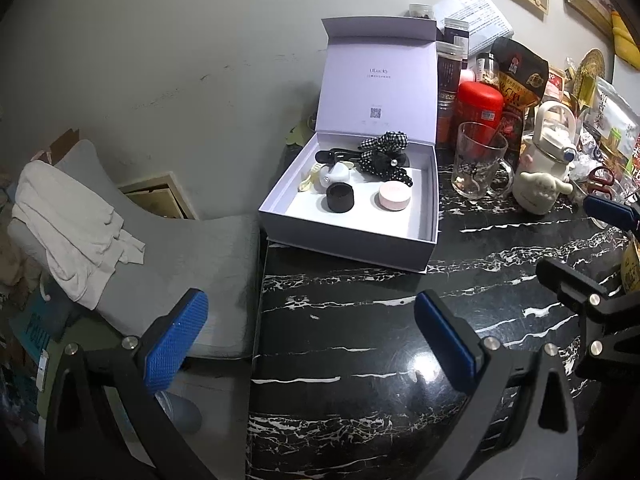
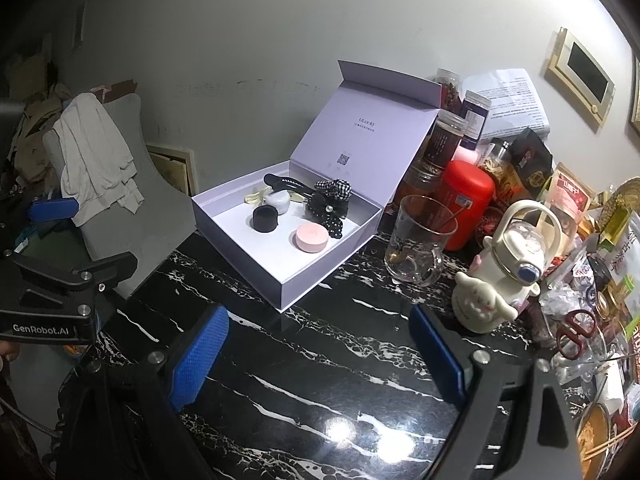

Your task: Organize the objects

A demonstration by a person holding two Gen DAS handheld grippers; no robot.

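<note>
Lavender gift box (image 1: 352, 216) sits open at the desk (image 1: 360, 340) back corner with everything inside, so with both the left gripper (image 1: 312, 332) and right gripper (image 2: 320, 344) fingers spread and empty, we'd tip the lid (image 1: 380, 88) down slowly.

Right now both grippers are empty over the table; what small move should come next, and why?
Probably bring the right gripper up to the box lid to close it. The clips, bows and small tins already lie inside the box, the lid stands upright, both grippers are open and empty, and nothing similar shows loose on the table.
</note>
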